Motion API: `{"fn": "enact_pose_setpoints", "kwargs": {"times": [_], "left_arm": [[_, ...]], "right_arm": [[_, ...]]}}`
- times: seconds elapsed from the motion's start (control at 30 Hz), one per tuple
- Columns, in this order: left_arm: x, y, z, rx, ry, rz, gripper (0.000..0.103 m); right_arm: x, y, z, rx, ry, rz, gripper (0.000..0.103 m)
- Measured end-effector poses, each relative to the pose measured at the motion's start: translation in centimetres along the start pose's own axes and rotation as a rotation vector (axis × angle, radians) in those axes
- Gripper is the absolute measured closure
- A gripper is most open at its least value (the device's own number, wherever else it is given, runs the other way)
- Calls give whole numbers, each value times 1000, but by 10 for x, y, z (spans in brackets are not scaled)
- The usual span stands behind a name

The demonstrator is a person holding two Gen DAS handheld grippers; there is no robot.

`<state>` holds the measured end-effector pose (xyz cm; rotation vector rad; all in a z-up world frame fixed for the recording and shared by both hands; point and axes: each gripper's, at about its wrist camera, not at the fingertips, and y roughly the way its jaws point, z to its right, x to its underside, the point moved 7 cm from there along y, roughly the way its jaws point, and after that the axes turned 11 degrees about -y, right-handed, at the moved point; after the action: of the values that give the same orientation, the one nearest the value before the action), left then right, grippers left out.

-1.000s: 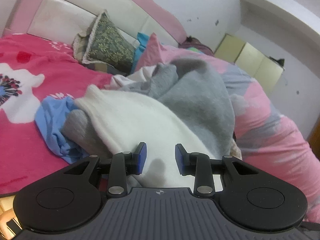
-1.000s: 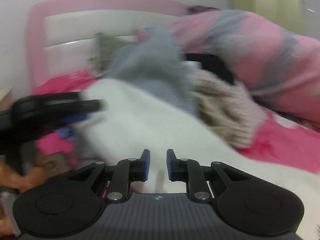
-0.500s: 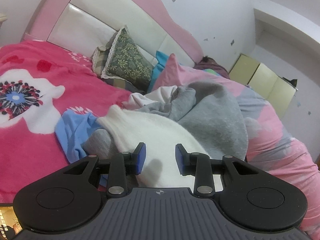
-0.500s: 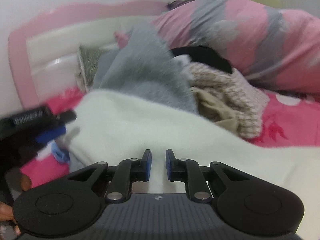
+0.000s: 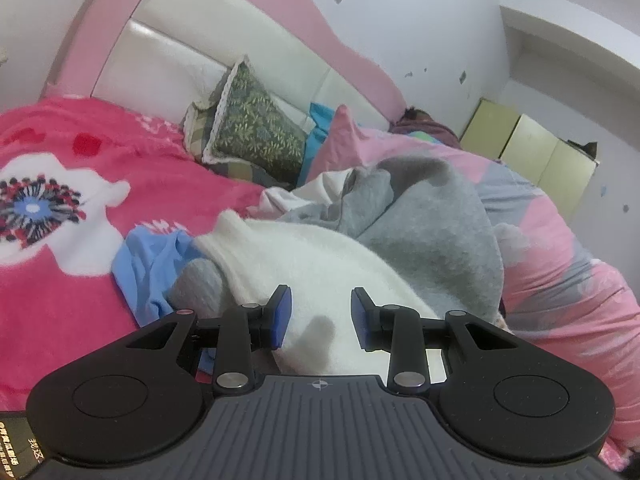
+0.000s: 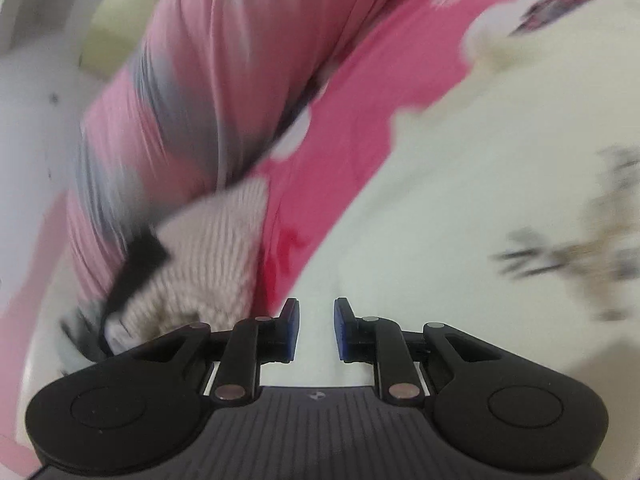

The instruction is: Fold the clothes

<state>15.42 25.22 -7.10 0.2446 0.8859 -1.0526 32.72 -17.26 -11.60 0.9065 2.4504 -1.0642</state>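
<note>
A bed (image 5: 72, 288) in pink bedding carries a clothes pile (image 5: 360, 240) and pillow (image 5: 256, 128).

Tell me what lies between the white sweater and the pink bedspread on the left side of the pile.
In the left wrist view, a blue garment and a grey piece of cloth lie between the white sweater and the pink bedspread.

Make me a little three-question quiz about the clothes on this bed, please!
1. True or false: the white fluffy garment lies partly over the grey sweatshirt.
2. Which colour is the crumpled garment left of the white one? A green, B blue, C black
3. What stands against the headboard?

Key: 1 true. 2 B. 3 A green flowered pillow.
</note>
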Motion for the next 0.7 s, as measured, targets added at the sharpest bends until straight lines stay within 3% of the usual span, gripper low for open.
{"fn": "enact_pose_setpoints", "kwargs": {"times": [0.1,0.3,0.47,0.63,0.7], "left_arm": [[2,-7,11,81,15,-6,71],[33,-30,59,349,169,-98,71],[83,-48,106,494,369,-295,70],[134,-58,141,554,434,-524,70],[153,-60,155,556,462,-576,70]], "right_arm": [[9,-56,23,-18,54,25,82],[37,-162,80,60,96,104,82],[46,-225,129,193,101,184,82],[44,-269,181,316,120,257,78],[40,-281,201,343,150,281,75]]}}
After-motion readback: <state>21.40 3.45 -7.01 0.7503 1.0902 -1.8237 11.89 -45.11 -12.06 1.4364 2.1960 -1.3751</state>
